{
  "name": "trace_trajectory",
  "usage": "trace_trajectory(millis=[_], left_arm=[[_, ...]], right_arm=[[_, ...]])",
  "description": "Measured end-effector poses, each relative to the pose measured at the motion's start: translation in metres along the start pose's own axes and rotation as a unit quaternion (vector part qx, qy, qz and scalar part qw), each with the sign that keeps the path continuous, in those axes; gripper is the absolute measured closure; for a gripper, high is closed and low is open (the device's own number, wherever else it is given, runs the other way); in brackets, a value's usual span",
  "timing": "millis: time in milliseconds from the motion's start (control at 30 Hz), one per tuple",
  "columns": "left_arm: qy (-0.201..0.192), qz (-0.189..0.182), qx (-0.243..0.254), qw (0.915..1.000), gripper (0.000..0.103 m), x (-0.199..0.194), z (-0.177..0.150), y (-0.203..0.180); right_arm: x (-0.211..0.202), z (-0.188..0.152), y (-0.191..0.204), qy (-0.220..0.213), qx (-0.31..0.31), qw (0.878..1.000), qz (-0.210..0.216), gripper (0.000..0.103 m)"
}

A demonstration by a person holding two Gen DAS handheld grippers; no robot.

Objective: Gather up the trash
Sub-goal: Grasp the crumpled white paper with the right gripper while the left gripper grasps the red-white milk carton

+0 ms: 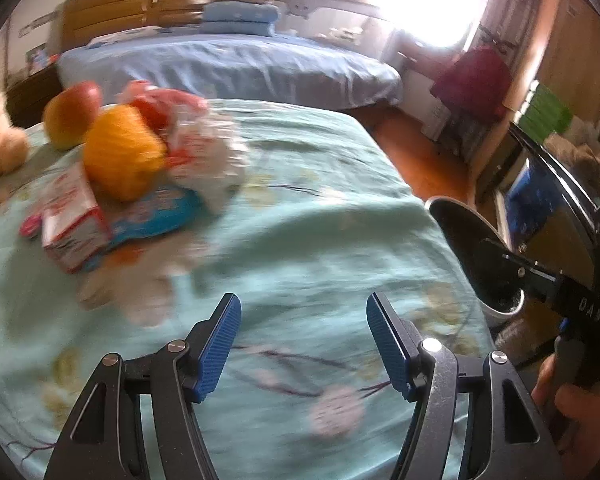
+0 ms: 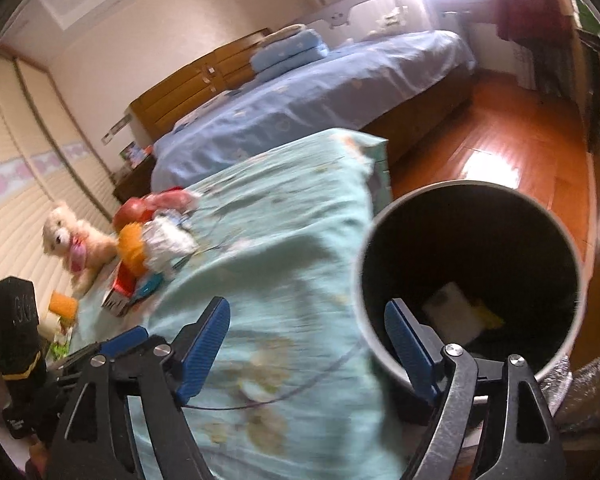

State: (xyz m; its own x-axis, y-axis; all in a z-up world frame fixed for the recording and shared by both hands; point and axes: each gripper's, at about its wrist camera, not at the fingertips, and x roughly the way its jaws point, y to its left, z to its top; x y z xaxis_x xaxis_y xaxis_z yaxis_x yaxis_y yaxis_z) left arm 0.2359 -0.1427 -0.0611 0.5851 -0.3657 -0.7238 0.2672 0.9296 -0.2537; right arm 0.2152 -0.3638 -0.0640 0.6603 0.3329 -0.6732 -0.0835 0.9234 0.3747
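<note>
The bed [image 1: 300, 208] in the teal cover is lying ahead of both claws, and the trash pile [image 1: 140, 184] is sitting on it, ahead and to the left of the left claw [image 1: 304, 344], which is hanging spread with nothing between its pads. The bin [image 2: 470, 272] is standing just ahead and right of the right claw [image 2: 308, 344], also spread and empty. Judging by the heap, a grab is risking the apple [image 1: 74, 114] and orange [image 1: 122, 152] lying on the wrappers, or snagging the cover. The carton [image 1: 74, 224] is lying nearest.
</note>
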Motion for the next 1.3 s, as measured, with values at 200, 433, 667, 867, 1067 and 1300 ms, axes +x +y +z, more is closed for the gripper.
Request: trace_trajectory(millis=[200, 433, 667, 867, 1067, 1300], left_arm=[[-0.011, 0.025, -0.033, 0.9991, 0.038, -0.023, -0.006, 0.030], [-0.021, 0.060, -0.067, 0.9957, 0.037, -0.044, -0.009, 0.057], [-0.021, 0.090, -0.105, 0.9901, 0.037, -0.052, -0.006, 0.080], [-0.017, 0.101, -0.125, 0.9869, 0.036, -0.042, 0.007, 0.091], [-0.020, 0.102, -0.145, 0.9840, 0.035, -0.027, 0.023, 0.105], [-0.001, 0.087, -0.164, 0.9826, 0.035, 0.002, 0.042, 0.118]], right_arm=[[0.018, -0.007, 0.036, 0.015, -0.028, 0.999, 0.019, 0.021], [0.039, -0.005, 0.069, 0.030, -0.050, 0.997, 0.048, 0.020], [0.062, 0.000, 0.094, 0.046, -0.071, 0.994, 0.076, 0.020], [0.081, 0.012, 0.108, 0.056, -0.085, 0.991, 0.090, 0.020], [0.104, 0.027, 0.124, 0.064, -0.100, 0.987, 0.107, 0.020], [0.143, 0.038, 0.140, 0.101, -0.110, 0.981, 0.120, 0.037]])
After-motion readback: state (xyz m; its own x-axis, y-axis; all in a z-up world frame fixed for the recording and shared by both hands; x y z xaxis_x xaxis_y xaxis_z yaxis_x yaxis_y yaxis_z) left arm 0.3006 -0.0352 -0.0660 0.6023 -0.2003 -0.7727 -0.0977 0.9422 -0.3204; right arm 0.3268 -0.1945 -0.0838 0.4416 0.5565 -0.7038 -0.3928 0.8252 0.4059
